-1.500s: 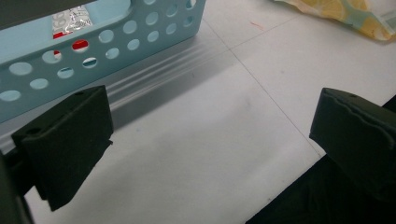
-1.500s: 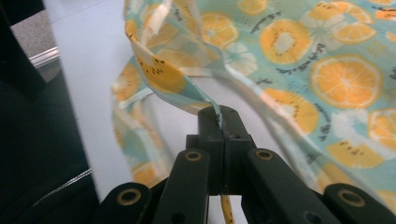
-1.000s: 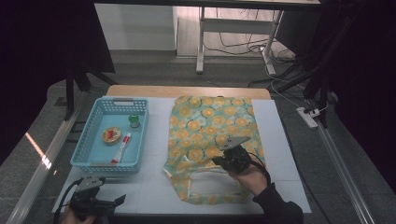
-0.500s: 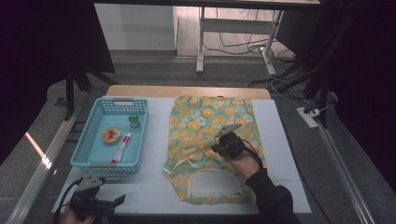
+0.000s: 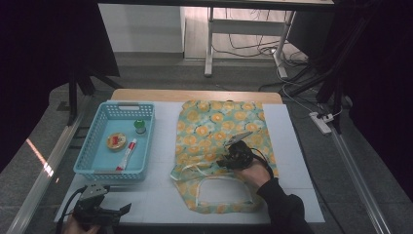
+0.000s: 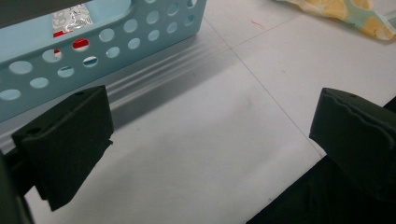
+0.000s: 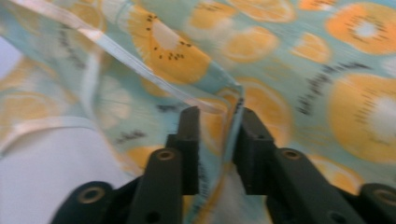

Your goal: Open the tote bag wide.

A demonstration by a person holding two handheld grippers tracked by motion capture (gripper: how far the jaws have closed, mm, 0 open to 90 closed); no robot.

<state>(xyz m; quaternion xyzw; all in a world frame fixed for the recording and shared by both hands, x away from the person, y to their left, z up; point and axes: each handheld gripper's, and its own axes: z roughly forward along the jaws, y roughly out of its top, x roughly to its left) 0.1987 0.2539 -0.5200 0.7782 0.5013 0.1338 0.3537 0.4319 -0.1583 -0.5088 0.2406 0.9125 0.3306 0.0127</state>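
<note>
Bag (image 5: 219,131), fruit-print cloth, flat at centre of worktop (image 5: 160,195). Soft, light, limp; best taken at hemmed mouth edge. Right gripper (image 5: 233,157): jaws pinching fabric fold. Left gripper (image 5: 104,214), lower left: jaws spread, empty, near basket (image 5: 97,146).

Printed cloth bag (image 5: 218,131); perforated plastic basket (image 5: 96,146); matt white mat (image 5: 160,195); wood table edge (image 5: 195,95).

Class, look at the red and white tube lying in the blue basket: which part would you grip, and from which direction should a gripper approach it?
Grip the tube across its narrow body near the middle, coming straight down from above. It lies flat on the basket floor, and the walls probably block any sideways approach. Its long axis runs roughly front to back, so set the jaws either side of that line.
</note>
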